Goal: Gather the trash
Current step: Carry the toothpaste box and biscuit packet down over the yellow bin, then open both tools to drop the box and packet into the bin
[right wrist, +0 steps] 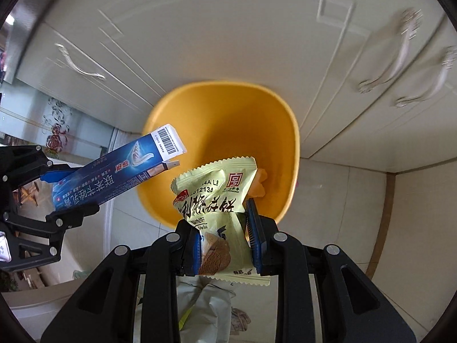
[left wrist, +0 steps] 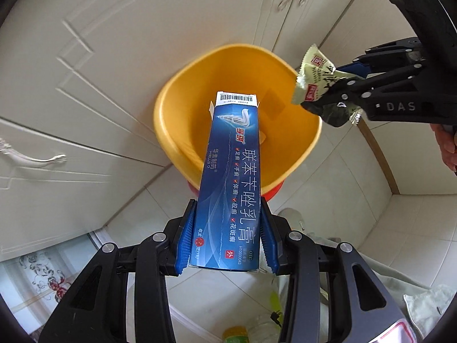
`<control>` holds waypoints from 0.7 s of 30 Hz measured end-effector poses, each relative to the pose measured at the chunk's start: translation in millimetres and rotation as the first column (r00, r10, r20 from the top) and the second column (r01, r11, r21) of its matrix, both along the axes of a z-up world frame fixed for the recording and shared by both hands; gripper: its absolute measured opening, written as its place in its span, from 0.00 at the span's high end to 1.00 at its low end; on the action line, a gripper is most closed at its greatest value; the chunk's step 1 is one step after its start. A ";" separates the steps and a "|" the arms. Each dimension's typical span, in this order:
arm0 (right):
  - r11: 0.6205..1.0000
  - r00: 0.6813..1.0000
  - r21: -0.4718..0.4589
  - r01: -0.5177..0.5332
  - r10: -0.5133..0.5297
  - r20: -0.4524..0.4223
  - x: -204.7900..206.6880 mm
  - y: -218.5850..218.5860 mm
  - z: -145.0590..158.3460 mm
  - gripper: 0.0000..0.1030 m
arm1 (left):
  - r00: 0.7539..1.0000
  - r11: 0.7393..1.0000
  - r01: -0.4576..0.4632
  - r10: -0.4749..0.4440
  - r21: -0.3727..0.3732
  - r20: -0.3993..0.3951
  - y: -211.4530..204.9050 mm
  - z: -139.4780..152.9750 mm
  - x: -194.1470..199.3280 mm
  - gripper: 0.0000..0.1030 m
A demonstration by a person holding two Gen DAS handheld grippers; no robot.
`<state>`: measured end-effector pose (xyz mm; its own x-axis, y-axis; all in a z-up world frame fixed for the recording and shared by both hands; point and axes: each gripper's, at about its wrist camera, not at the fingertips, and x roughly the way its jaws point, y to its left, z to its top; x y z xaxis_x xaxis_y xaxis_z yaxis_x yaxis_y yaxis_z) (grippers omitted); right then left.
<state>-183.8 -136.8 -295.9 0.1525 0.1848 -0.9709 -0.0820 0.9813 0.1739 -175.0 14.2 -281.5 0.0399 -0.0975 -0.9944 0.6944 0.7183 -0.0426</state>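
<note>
My left gripper (left wrist: 227, 208) is shut on a long blue cardboard box (left wrist: 232, 177) with Chinese print, its barcoded end over the mouth of the yellow bin (left wrist: 182, 97). My right gripper (right wrist: 221, 214) is shut on a crumpled pale green snack wrapper (right wrist: 214, 191), held just above the near rim of the same yellow bin (right wrist: 225, 105). In the left wrist view the right gripper (left wrist: 337, 91) and the wrapper (left wrist: 317, 77) hang at the bin's right rim. In the right wrist view the left gripper (right wrist: 74, 191) and the box (right wrist: 120, 171) reach in from the left. A small orange scrap (right wrist: 261, 184) lies inside the bin.
The bin stands on a tiled floor (left wrist: 342, 188) against white cabinet doors (left wrist: 85, 57) with metal handles (right wrist: 81, 67). Loose trash lies on the floor below the grippers: a clear plastic bottle (left wrist: 257, 328), white paper (right wrist: 211, 305) and a cloth (left wrist: 428, 305).
</note>
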 end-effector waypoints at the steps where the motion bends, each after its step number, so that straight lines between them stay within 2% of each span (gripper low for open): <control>1: 1.000 1.000 -0.004 -0.003 0.003 -0.011 3.6 -0.3 -7.8 0.72 | 1.000 1.000 -0.003 0.003 0.005 -0.009 -1.3 -6.6 1.9 0.60; 8: 1.000 0.998 -0.013 -0.010 0.009 -0.064 22.3 -4.8 -49.9 0.71 | 0.999 1.000 -0.021 0.022 0.021 -0.047 -7.2 -37.8 18.6 0.60; 14: 1.000 0.998 0.009 0.021 -0.020 -0.068 35.0 -12.4 -62.3 0.62 | 0.997 0.999 -0.035 0.036 0.022 -0.073 -12.3 -50.0 20.0 0.59; 16: 0.999 0.998 0.015 0.029 -0.028 -0.063 36.9 -14.9 -62.9 0.52 | 0.996 0.999 -0.045 0.046 0.020 -0.078 -12.8 -50.7 23.7 0.52; 17: 0.999 0.998 0.018 0.033 -0.032 -0.055 37.1 -15.7 -61.4 0.50 | 0.996 0.998 -0.053 0.054 0.018 -0.077 -12.0 -50.2 25.1 0.37; 18: 0.999 0.998 0.025 0.035 -0.034 -0.050 37.0 -16.4 -59.9 0.47 | 0.996 0.998 -0.060 0.061 0.016 -0.067 -11.5 -48.7 25.8 0.31; 21: 0.999 0.999 0.036 0.039 -0.038 -0.031 36.1 -17.4 -55.9 0.42 | 0.995 0.997 -0.070 0.071 0.013 -0.071 -11.9 -48.1 24.7 0.27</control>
